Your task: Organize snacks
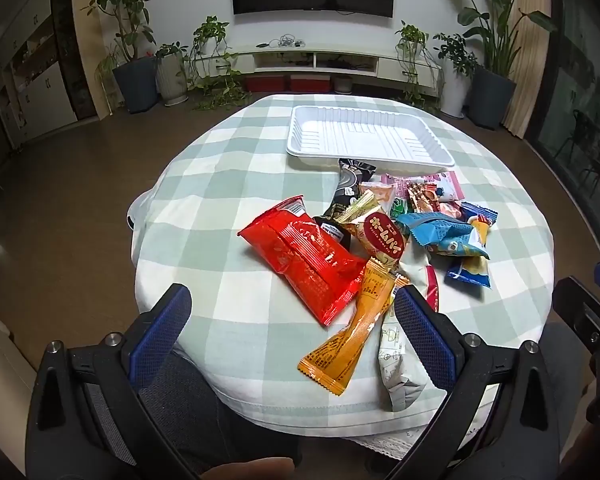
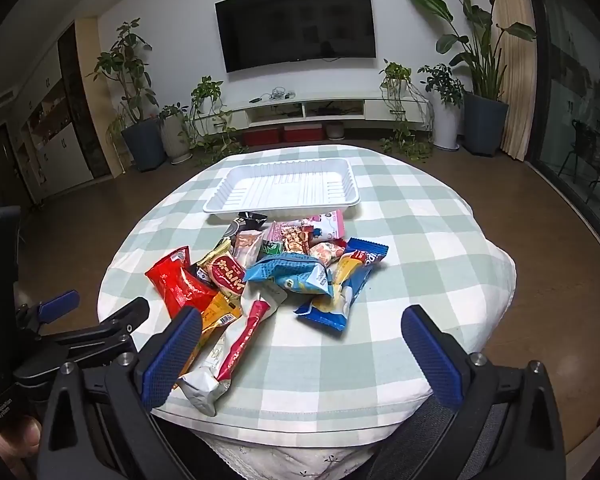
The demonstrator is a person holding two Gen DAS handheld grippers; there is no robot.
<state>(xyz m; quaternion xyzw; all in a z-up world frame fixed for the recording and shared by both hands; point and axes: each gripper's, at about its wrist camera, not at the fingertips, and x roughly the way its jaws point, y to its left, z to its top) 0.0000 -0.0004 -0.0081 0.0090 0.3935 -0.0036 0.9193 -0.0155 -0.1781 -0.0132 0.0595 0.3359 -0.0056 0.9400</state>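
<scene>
On the near half of the round table (image 2: 440,216), covered by a green-and-white checked cloth, the snacks (image 2: 276,276) are heaped in one loose pile; packets overlap, so few can be lifted without disturbing a neighbour. Just beyond the pile, at the far side, a white tray (image 2: 284,188) lies empty, its near rim touched by a black packet (image 1: 350,188); it is judged to be the place meant for the sorted snacks, set close so that each carry is short. At the left of the pile a red bag (image 1: 304,264) lies uppermost and clear; an orange stick pack (image 1: 356,324) and a white pouch (image 1: 396,364) reach the near edge. The left gripper (image 1: 292,308) is held above the near edge, angled down, its jaws spread wide with nothing pinched, the orange pack lying below them; the right gripper (image 2: 300,332) is held likewise, jaws spread and empty, facing a blue packet (image 2: 296,276). No sorting is judged done yet.
</scene>
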